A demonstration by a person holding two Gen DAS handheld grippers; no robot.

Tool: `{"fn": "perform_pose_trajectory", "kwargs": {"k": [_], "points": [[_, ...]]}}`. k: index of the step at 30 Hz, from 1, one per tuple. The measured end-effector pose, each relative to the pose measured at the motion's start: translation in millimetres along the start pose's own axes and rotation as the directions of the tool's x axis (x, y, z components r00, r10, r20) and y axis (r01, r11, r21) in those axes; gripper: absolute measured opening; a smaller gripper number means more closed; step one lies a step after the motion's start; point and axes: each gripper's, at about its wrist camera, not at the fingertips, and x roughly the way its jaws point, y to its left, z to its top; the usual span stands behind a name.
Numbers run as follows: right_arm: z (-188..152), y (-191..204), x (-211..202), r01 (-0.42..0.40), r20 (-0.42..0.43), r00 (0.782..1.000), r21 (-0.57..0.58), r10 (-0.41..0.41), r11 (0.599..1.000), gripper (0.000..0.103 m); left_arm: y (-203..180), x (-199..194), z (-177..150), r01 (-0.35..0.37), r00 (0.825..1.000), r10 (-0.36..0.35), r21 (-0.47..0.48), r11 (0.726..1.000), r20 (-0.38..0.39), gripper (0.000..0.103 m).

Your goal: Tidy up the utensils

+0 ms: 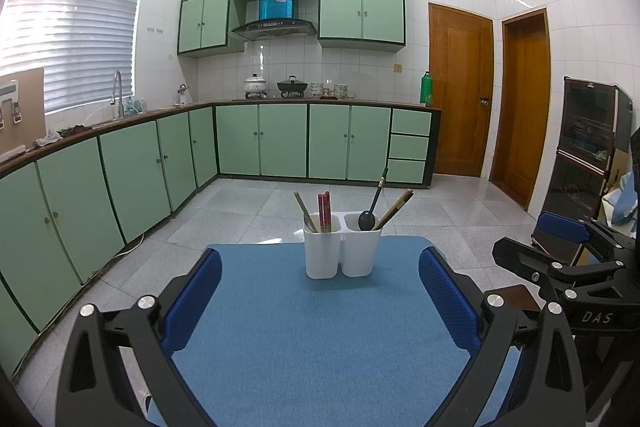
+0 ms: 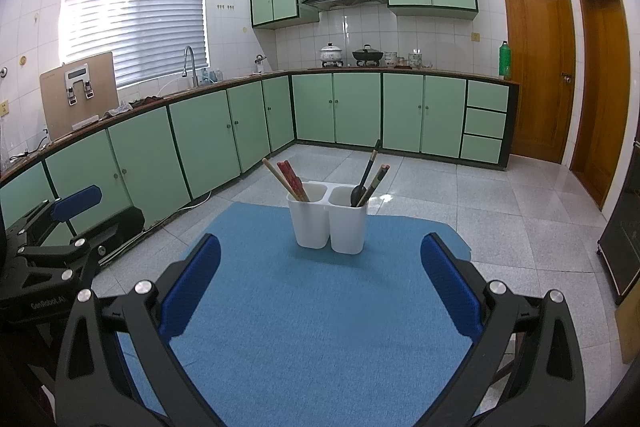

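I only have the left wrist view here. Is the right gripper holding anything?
Observer: No. In the right wrist view, the right gripper has its jaws wide apart, with only the blue mat between them.
Operator: What's on the counter left of the tap? It's cut off for me.
Observer: A brown board stands there in full, with a white clip fitting on its face.

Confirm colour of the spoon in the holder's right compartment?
Black spoon, bowl and handle; clearest in the left wrist view.
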Motion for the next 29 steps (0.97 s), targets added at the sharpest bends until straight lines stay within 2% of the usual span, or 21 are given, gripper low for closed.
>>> {"fn": "perform_pose_trajectory", "kwargs": {"k": [29], "points": [[-4.8, 1.4, 2.8, 0.002, -0.007, 1.000, -0.001, -0.002, 1.000, 0.097, 1.0, 2.5, -2.7, -0.002, 1.000, 0.002, -0.007, 1.000, -0.005, 0.097]]}}
